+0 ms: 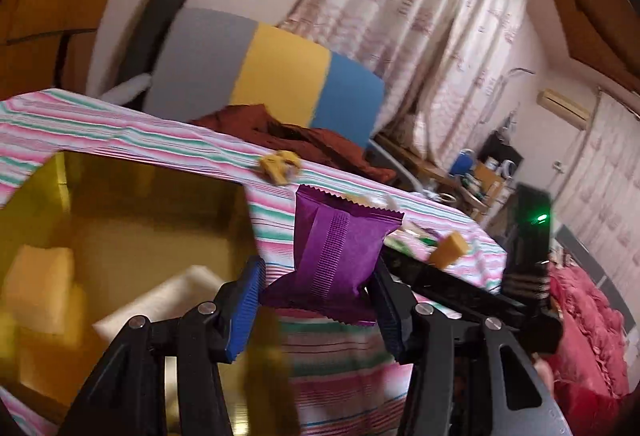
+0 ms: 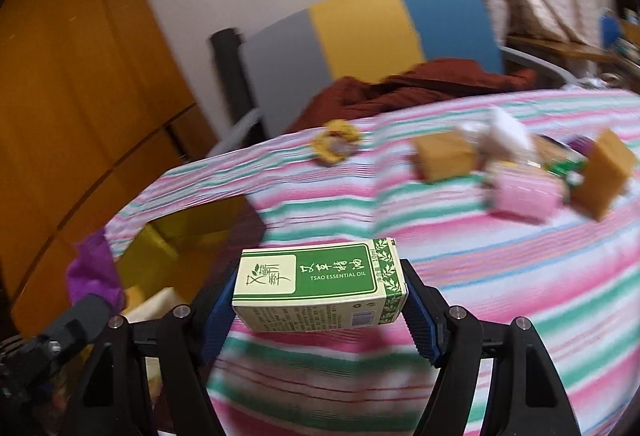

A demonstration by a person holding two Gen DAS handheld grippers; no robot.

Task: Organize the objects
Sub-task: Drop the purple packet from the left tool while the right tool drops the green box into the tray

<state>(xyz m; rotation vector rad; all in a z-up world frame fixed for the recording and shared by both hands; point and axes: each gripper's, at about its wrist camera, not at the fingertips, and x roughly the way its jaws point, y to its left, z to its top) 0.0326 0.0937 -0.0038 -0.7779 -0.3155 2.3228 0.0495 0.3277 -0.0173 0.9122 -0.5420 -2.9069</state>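
My left gripper (image 1: 316, 296) is shut on a purple snack packet (image 1: 336, 252) and holds it above the striped tablecloth (image 1: 340, 368), just right of the yellow box (image 1: 120, 220). My right gripper (image 2: 316, 308) is shut on a green and cream essential oil carton (image 2: 320, 284), held sideways over the cloth. The yellow box also shows in the right wrist view (image 2: 168, 248) at lower left, with the purple packet (image 2: 94, 272) beside it. Inside the box lie a yellow sponge (image 1: 40, 284) and a white block (image 1: 160, 300).
Loose items lie on the far cloth: orange sponges (image 2: 444, 155) (image 2: 604, 175), a pink sponge (image 2: 524, 195), a yellow scrunchie (image 2: 336, 143), white wrappers (image 2: 500, 131). A dark red garment (image 2: 400, 87) and a grey-yellow-blue chair back (image 2: 360, 27) stand behind. The right gripper's body (image 1: 480, 288) reaches in at the right.
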